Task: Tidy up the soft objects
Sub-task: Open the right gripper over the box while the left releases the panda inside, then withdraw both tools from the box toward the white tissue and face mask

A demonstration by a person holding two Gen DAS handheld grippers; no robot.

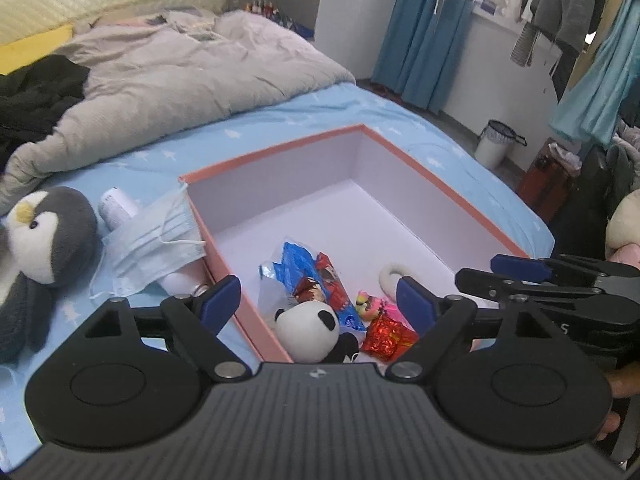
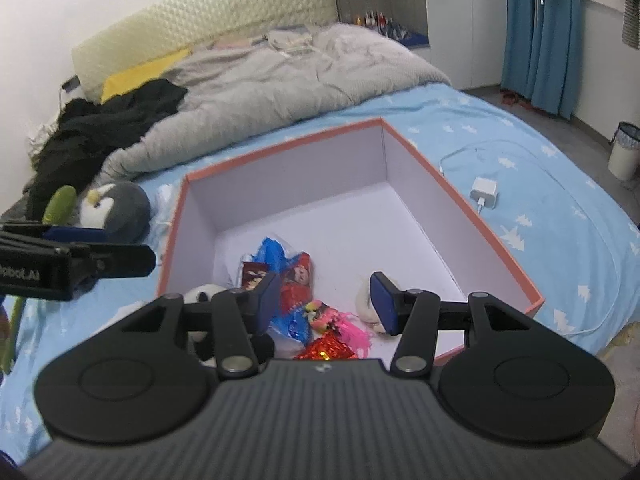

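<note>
An open orange box with a white inside stands on the blue bed. In it lie a panda plush, blue and red snack bags, a red foil packet, a small pink toy and a white ring-shaped plush. A penguin plush lies left of the box beside a blue face mask. My left gripper and right gripper are both open and empty above the box's near end.
A grey quilt and black clothes cover the far bed. A white bottle lies under the mask. A white charger with cable lies right of the box. A bin stands on the floor.
</note>
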